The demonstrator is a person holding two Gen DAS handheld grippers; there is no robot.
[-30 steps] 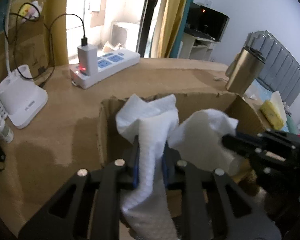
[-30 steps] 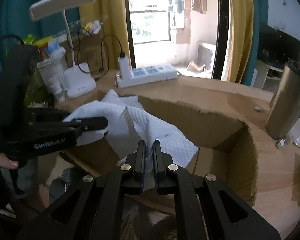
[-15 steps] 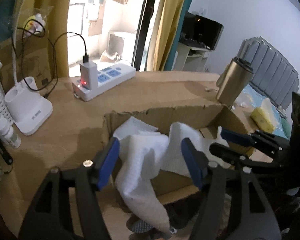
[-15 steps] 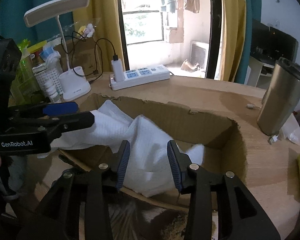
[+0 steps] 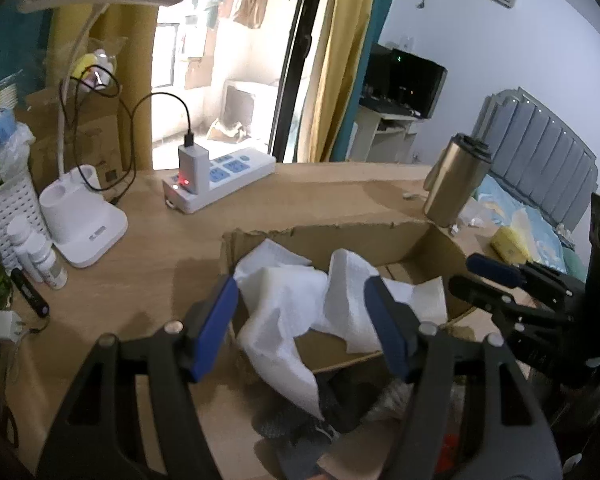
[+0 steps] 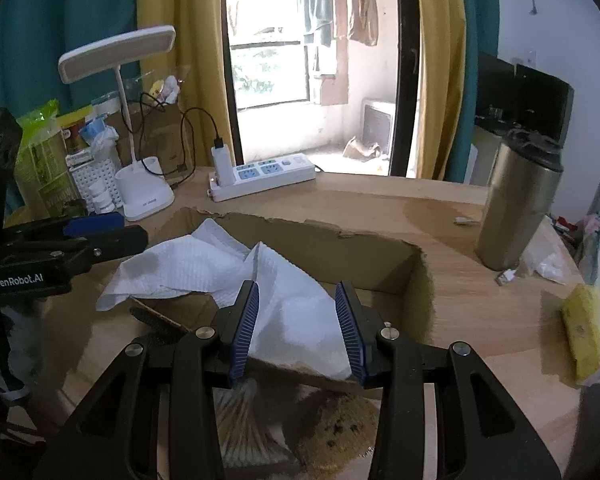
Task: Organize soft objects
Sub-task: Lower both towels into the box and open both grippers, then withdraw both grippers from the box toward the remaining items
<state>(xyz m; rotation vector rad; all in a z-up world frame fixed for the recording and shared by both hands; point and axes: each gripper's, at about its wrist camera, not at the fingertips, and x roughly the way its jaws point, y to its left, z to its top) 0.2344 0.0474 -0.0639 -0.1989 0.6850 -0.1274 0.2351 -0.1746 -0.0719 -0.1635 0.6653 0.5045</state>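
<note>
A white paper towel point(image 5: 284, 312) lies crumpled in an open cardboard box point(image 5: 340, 236) and hangs over its near wall. My left gripper point(image 5: 300, 286) stands open just above and in front of the towel, its blue pads point(image 5: 216, 320) clear of it. In the right wrist view the same towel point(image 6: 292, 292) lies past my right gripper point(image 6: 297, 286), which is also open with nothing pressed between its pads. Each gripper shows in the other's view: the right gripper point(image 5: 480, 276) at the box's right, the left gripper point(image 6: 112, 230) at its left.
On the wooden desk behind the box sit a white power strip point(image 5: 220, 180), a lamp base point(image 5: 84, 224) and a white basket point(image 5: 4, 208) with bottles. A steel tumbler point(image 6: 520, 208) and a yellow sponge point(image 6: 580, 328) stand right. Cotton swabs point(image 6: 240, 420) lie below the box.
Both grippers were shut on the towel a second ago. They have opened, let it go and drawn back and up. The towel has sunk into the box and over its near wall.
</note>
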